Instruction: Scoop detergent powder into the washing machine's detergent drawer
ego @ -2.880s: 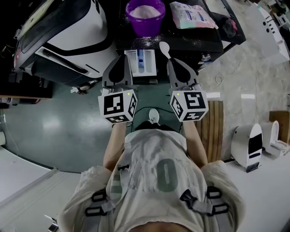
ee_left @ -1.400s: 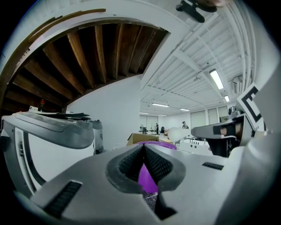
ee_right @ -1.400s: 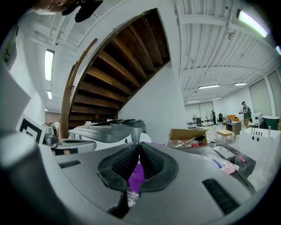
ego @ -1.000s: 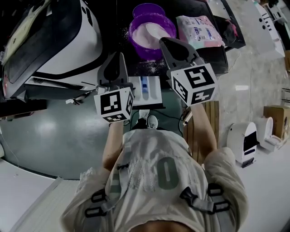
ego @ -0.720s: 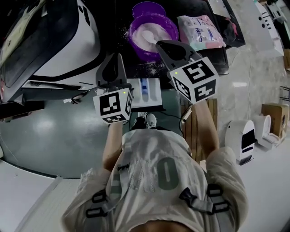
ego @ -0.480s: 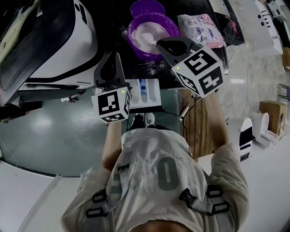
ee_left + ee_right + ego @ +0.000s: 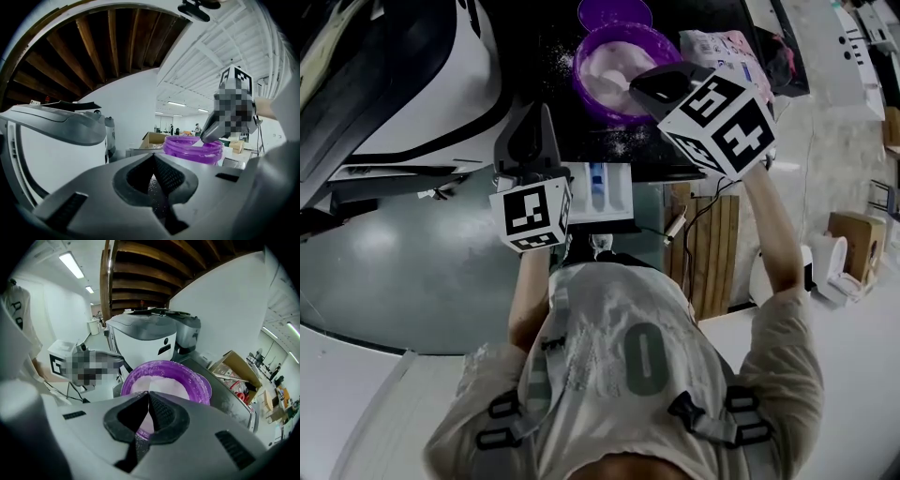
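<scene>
detergent powder (image 7: pixel 602 64) in purple bowl (image 7: pixel 200 384), right gripper (image 7: pixel 148 399) fingers pinching spoon (image 7: pixel 617 81), left gripper (image 7: pixel 153 161) fingers pressed together

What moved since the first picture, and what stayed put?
The right gripper carried its white spoon from beside the detergent drawer forward to the purple tub, where the spoon now dips into the powder. Nothing was picked up or let go. The left gripper stayed shut and empty by the drawer.
</scene>
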`<move>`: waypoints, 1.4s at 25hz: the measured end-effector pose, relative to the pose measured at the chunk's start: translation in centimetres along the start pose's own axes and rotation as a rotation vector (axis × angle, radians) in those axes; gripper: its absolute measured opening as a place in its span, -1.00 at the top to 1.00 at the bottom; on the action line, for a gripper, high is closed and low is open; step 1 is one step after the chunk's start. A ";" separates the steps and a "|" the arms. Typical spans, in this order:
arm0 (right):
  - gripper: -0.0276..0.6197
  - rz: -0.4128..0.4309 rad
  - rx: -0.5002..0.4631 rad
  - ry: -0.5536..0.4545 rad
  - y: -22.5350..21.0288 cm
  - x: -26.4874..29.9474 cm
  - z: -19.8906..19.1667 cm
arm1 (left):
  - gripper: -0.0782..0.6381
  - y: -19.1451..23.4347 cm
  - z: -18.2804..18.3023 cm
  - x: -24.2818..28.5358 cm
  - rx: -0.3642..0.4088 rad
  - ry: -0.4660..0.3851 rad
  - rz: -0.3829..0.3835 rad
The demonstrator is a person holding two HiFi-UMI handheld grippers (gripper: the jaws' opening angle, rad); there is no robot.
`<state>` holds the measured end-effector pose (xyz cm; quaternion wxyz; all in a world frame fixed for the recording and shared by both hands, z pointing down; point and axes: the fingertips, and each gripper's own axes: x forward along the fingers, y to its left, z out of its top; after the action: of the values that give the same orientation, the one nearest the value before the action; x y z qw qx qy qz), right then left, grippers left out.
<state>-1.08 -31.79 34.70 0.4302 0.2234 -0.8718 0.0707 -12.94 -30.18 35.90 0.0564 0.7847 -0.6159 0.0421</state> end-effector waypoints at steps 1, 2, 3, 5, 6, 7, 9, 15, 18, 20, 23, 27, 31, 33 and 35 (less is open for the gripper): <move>0.88 0.009 0.006 0.008 0.0 0.1 -0.1 | 0.73 0.1 0.0 0.1 0.001 0.000 0.001; 0.88 0.017 0.013 0.016 0.0 0.1 -0.2 | 0.73 0.1 -0.1 0.1 0.003 0.001 0.001; 0.88 0.024 0.021 0.025 0.0 0.2 -0.3 | 0.73 0.2 -0.2 0.1 0.004 0.002 0.002; 0.88 0.040 0.035 0.041 0.1 0.3 -0.5 | 0.73 0.2 -0.2 0.2 0.001 0.000 0.003; 0.88 0.049 0.043 0.047 0.2 0.3 -0.5 | 0.73 0.3 -0.3 0.2 -0.002 -0.001 0.004; 0.88 0.058 0.050 0.054 0.3 0.4 -0.5 | 0.73 0.3 -0.3 0.2 -0.004 -0.002 0.003; 0.88 0.079 0.066 0.066 0.6 0.6 -0.5 | 0.73 0.2 -0.5 0.3 -0.006 -0.001 0.001; 0.88 0.165 0.125 0.110 1.1 0.7 -0.5 | 0.73 0.0 -0.6 0.4 -0.014 -0.003 -0.005; 0.88 0.188 0.170 0.110 1.0 0.7 -0.4 | 0.73 0.0 -0.6 0.4 -0.020 -0.002 -0.003; 0.88 0.212 0.234 0.096 1.0 0.7 -0.4 | 0.73 0.1 -1.0 0.3 -0.022 0.009 -0.001; 0.88 0.269 0.371 0.072 0.8 0.6 -0.6 | 0.73 0.4 -1.2 0.2 -0.024 0.011 0.001; 0.88 0.337 0.634 -0.020 -0.1 0.1 -0.1 | 0.73 0.6 -0.9 0.1 -0.027 -0.002 0.001; 0.88 0.391 0.906 -0.149 -1.7 -0.9 0.2 | 0.73 0.5 -0.6 0.0 -0.029 -0.007 -0.001; 0.88 0.421 1.016 -0.223 -2.4 -1.3 0.3 | 0.73 0.6 -0.6 -0.1 -0.029 -0.007 -0.001; 0.88 0.438 1.110 -0.289 -2.9 -1.6 0.2 | 0.73 0.6 -0.6 -0.1 -0.026 -0.007 -0.002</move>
<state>0.93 -33.93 33.13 0.1025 0.2371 -0.7799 0.5701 -13.54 -30.13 36.46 0.0644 0.7846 -0.6158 0.0315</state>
